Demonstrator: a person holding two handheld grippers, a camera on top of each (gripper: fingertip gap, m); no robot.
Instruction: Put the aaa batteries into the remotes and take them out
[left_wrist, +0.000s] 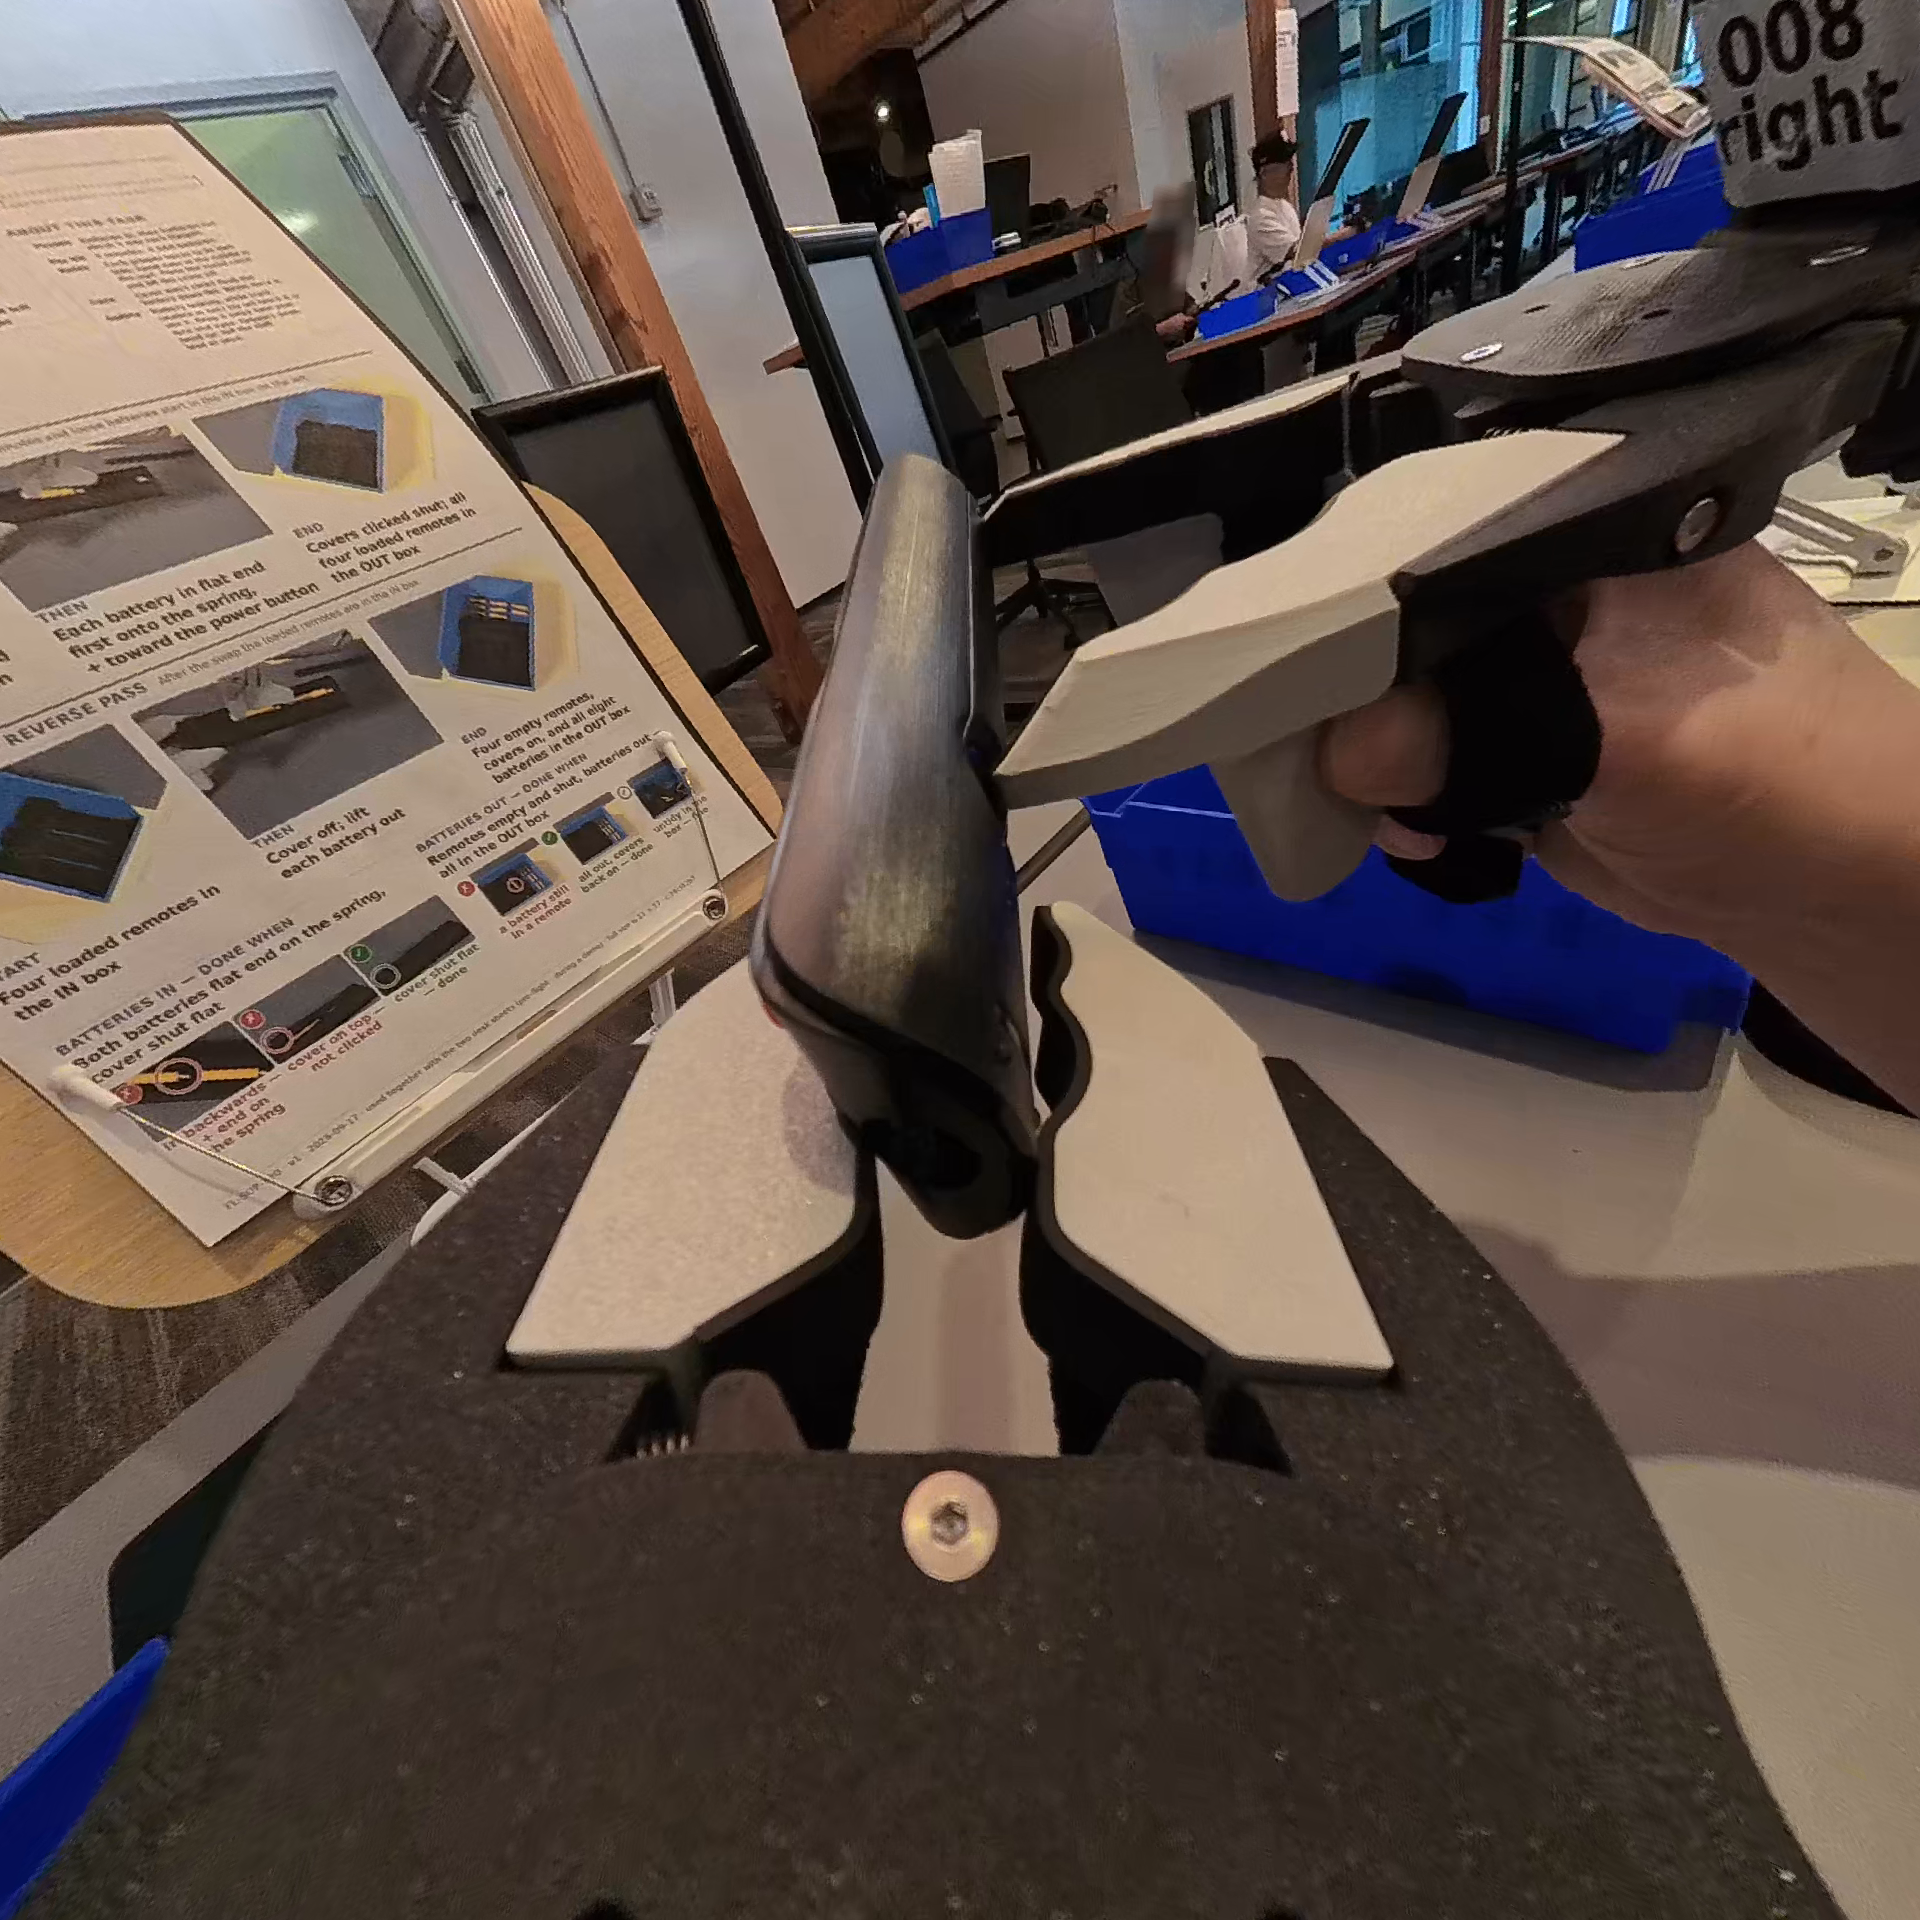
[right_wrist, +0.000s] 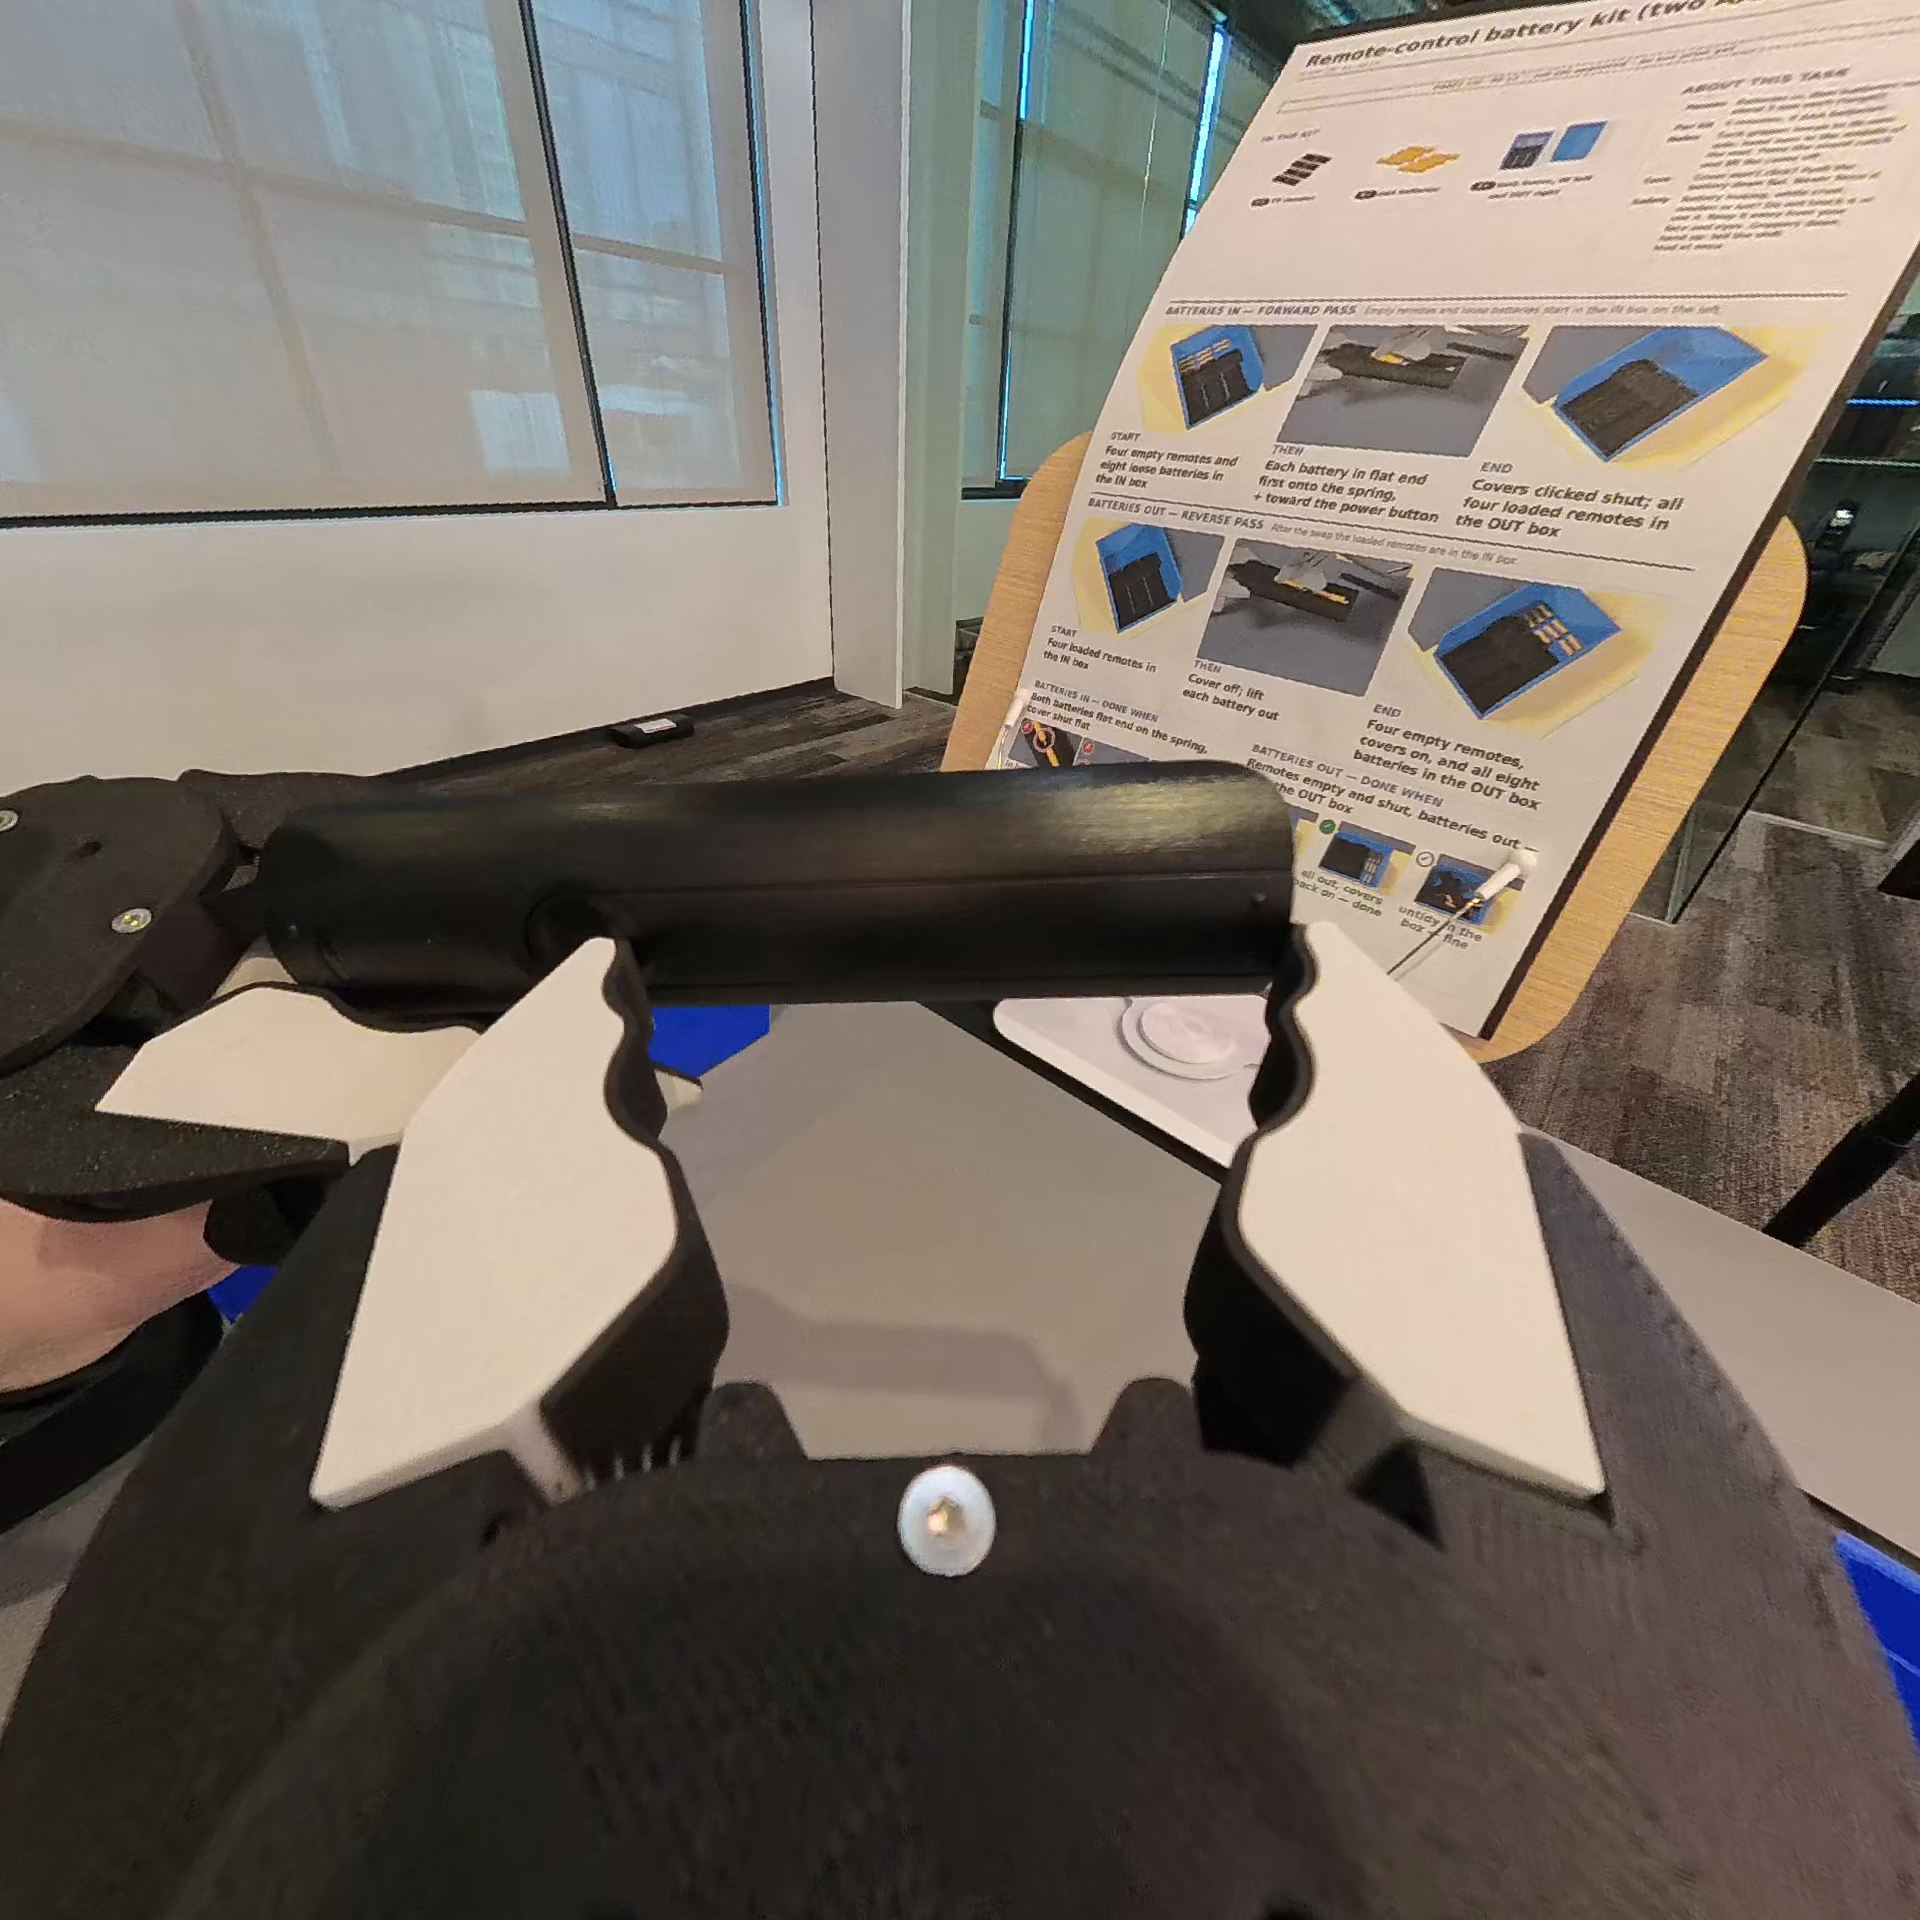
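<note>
A black remote (left_wrist: 894, 831) stands nearly upright in the air. My left gripper (left_wrist: 945, 1143) is shut on its lower end. My right gripper (left_wrist: 992, 639), held by a hand, comes in from the right with its jaws spread wide. Its two fingertips rest against the remote's right edge, one high and one at mid-length. In the right wrist view the remote (right_wrist: 831, 873) lies across the tips of my open right gripper (right_wrist: 956, 956). One finger (right_wrist: 260, 1060) of the left gripper shows at the left. No batteries are in view.
A blue bin (left_wrist: 1403, 935) sits on the grey table (left_wrist: 1558, 1195) behind the remote, and another blue bin corner (left_wrist: 62, 1766) shows at the lower left. An instruction board (left_wrist: 260, 675) leans on a stand at the left; it also shows in the right wrist view (right_wrist: 1455, 520).
</note>
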